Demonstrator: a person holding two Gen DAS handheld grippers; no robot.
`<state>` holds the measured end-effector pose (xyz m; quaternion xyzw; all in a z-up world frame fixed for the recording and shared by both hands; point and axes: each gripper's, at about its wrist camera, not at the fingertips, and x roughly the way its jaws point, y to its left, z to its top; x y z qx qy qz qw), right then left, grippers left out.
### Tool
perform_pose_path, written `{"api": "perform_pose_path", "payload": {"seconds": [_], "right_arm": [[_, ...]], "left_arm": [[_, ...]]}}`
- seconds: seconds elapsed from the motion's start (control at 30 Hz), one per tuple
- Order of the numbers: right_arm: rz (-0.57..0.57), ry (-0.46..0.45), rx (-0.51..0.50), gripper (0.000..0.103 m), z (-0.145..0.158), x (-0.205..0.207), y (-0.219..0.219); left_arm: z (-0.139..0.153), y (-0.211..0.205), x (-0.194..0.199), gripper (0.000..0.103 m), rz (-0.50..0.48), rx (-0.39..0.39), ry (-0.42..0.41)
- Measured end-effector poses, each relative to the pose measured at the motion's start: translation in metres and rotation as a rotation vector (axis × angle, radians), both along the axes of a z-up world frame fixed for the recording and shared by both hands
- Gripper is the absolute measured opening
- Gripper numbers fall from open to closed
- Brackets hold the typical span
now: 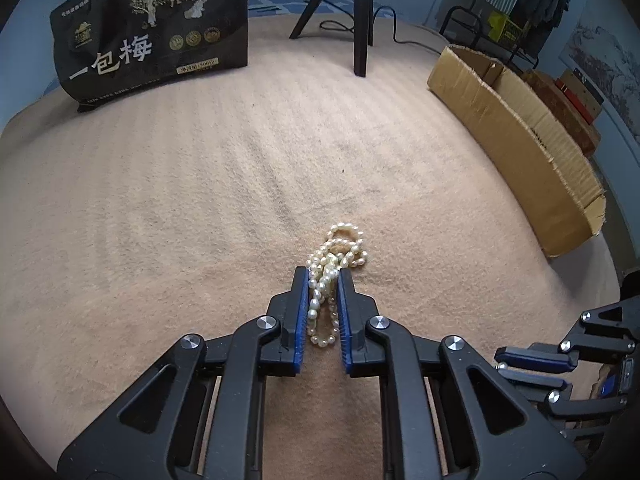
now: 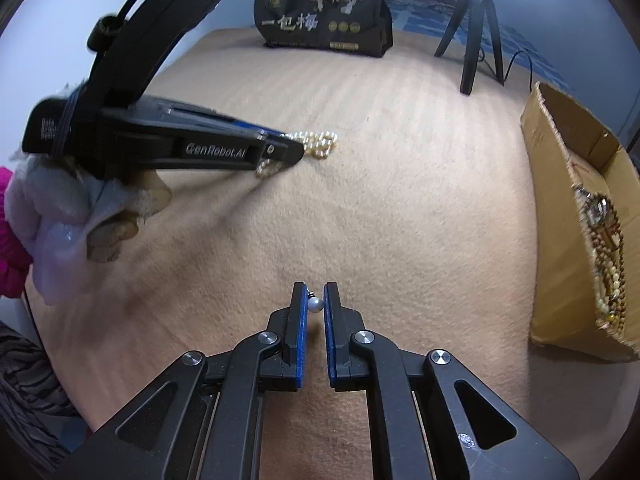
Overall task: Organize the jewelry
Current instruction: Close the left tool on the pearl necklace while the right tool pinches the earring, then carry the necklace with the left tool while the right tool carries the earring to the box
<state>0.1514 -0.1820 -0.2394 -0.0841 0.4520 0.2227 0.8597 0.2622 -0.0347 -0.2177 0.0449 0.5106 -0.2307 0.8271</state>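
Background bag (image 1: 150, 26): "一包梅"; gripper (image 2: 280, 152): "GenRobot.AI"

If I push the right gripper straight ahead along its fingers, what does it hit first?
Likely nothing soon: past the right gripper, which holds a small pearl earring, only bare blanket shows. The black bag stands far back, slightly off-line; depth unclear.

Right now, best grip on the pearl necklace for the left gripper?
Take the pearl necklace where its strands bunch thickest, coming low along the blanket from the near side. The left gripper already straddles that bundle; single loops at the far end would probably slip.
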Motion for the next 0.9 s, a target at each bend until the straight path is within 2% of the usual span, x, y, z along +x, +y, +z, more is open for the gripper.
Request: {"api": "perform_pose_path", "payload": {"seconds": [0.37, 0.9], "right_arm": [[-0.037, -0.084, 0.058, 0.006, 0.038, 0.005, -0.016], [-0.124, -0.197, 0.126, 0.007, 0.091, 0.013, -0.059]], "left_arm": [[0.038, 0.013, -0.005, 0.007, 0.040, -0.059, -0.070], [0.120, 0.015, -0.017, 0.006, 0.069, -0.232, -0.196]]}}
